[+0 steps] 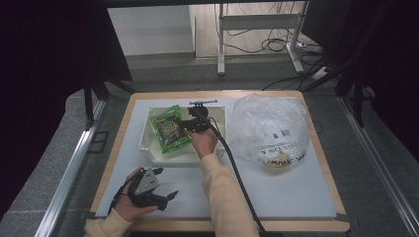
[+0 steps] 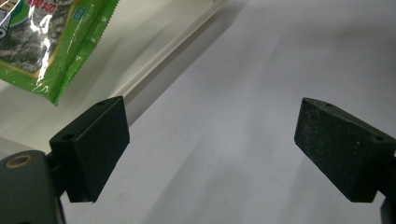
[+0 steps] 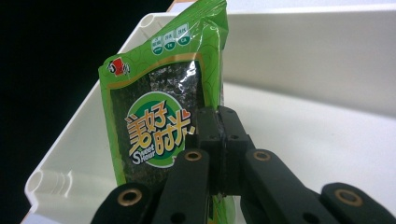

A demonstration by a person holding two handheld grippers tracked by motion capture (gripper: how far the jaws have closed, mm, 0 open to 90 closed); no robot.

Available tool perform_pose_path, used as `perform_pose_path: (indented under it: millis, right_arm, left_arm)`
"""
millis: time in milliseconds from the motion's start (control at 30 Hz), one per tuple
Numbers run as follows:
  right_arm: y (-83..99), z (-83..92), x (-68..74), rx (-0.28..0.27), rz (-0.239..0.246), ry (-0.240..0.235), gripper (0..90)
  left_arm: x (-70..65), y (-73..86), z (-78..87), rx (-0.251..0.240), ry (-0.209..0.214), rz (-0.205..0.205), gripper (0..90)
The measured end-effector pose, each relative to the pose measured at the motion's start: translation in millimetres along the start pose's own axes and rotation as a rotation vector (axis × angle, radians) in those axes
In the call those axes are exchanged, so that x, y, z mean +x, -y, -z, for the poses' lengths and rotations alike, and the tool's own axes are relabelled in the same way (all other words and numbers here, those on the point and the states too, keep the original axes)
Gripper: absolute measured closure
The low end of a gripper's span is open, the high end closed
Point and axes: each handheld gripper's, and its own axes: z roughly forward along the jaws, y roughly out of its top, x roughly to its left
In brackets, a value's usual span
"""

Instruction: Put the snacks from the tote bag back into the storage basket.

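Observation:
A green seaweed snack packet (image 1: 170,128) lies tilted in the white tray (image 1: 148,143) at the table's middle. My right gripper (image 1: 188,124) reaches into the tray and is shut on the packet's edge; in the right gripper view the two pads (image 3: 223,140) pinch the packet (image 3: 159,121) together. My left gripper (image 1: 168,195) rests low on the white mat near the front left, jaws wide open with nothing between them. In the left gripper view its pads (image 2: 93,144) stand apart over the bare mat, and the packet's corner (image 2: 46,46) shows at upper left.
A large clear plastic bag (image 1: 269,131) with something yellowish at its bottom sits right of the tray. The white mat (image 1: 296,187) covers the wooden table top (image 1: 123,113). A black cable (image 1: 237,173) trails from the right gripper toward the front edge.

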Motion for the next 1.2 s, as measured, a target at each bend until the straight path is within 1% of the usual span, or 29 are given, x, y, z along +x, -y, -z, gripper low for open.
perform_pose_path:
  millis: [100,200,267,300,333,400,467,533,600,633,667,733,800,867,967,1067,1200]
  right_arm:
    - [1.0,-4.1,1.2,0.009,-0.001,0.016,89.7]
    - [3.0,-9.0,0.2,0.01,-0.016,0.028,89.6]
    - [4.9,-12.5,-0.8,0.02,-0.023,0.046,89.5]
    - [5.9,-14.4,-1.3,0.023,-0.025,0.052,89.5]
    - [7.2,-16.9,-1.5,0.019,-0.032,0.051,89.4]
    - [9.3,-21.3,-1.9,0.026,-0.039,0.065,89.2]
    - [11.7,-26.2,-1.3,0.027,-0.047,0.06,87.8]
    - [14.5,-31.2,1.5,0.049,-0.021,0.067,80.6]
    - [17.4,-35.0,4.1,0.067,0.011,0.083,69.3]
    - [18.3,-36.1,5.1,0.077,0.024,0.082,65.0]
    - [19.0,-36.5,6.0,0.086,0.035,0.079,62.7]
    - [19.5,-33.9,8.3,0.083,0.052,0.092,58.6]
    - [19.4,-31.2,9.3,0.071,0.059,0.067,54.0]
    - [19.3,-26.3,11.5,0.059,0.077,0.062,51.3]
    - [18.5,-17.9,15.3,0.047,0.11,0.041,47.8]
    - [16.5,-7.9,18.2,0.032,0.149,0.027,44.4]
    - [13.1,6.5,18.8,0.013,0.176,0.006,41.4]
  left_arm:
    - [0.1,0.0,0.3,-0.001,0.001,0.0,10.1]
    - [0.8,-0.1,0.9,0.003,0.002,-0.007,10.1]
    - [0.9,-0.2,0.8,0.003,0.003,-0.007,10.1]
    - [0.4,-0.1,0.3,-0.002,0.003,-0.001,10.1]
    - [0.4,-0.2,0.2,-0.001,0.003,-0.002,10.1]
    - [0.8,-0.4,0.6,0.004,0.003,-0.009,10.1]
    - [0.8,-0.4,0.9,0.003,0.003,-0.01,10.1]
    - [0.7,-0.3,0.8,-0.003,0.004,-0.003,10.1]
    - [0.9,-0.2,0.9,-0.003,0.005,-0.003,10.1]
    - [0.9,-0.2,0.8,-0.003,0.005,-0.003,10.1]
    - [1.0,-0.2,0.8,-0.002,0.005,-0.004,10.1]
    - [1.2,-0.3,1.0,0.004,0.004,-0.011,10.1]
    - [1.2,-0.3,0.9,0.005,0.003,-0.011,10.1]
    - [1.2,-0.2,0.8,0.005,0.002,-0.011,10.1]
    - [1.2,0.0,0.2,0.001,0.0,-0.005,10.0]
    - [1.1,0.4,0.2,0.002,-0.003,0.0,10.1]
    - [3.1,0.7,1.2,-0.001,-0.012,0.009,10.1]
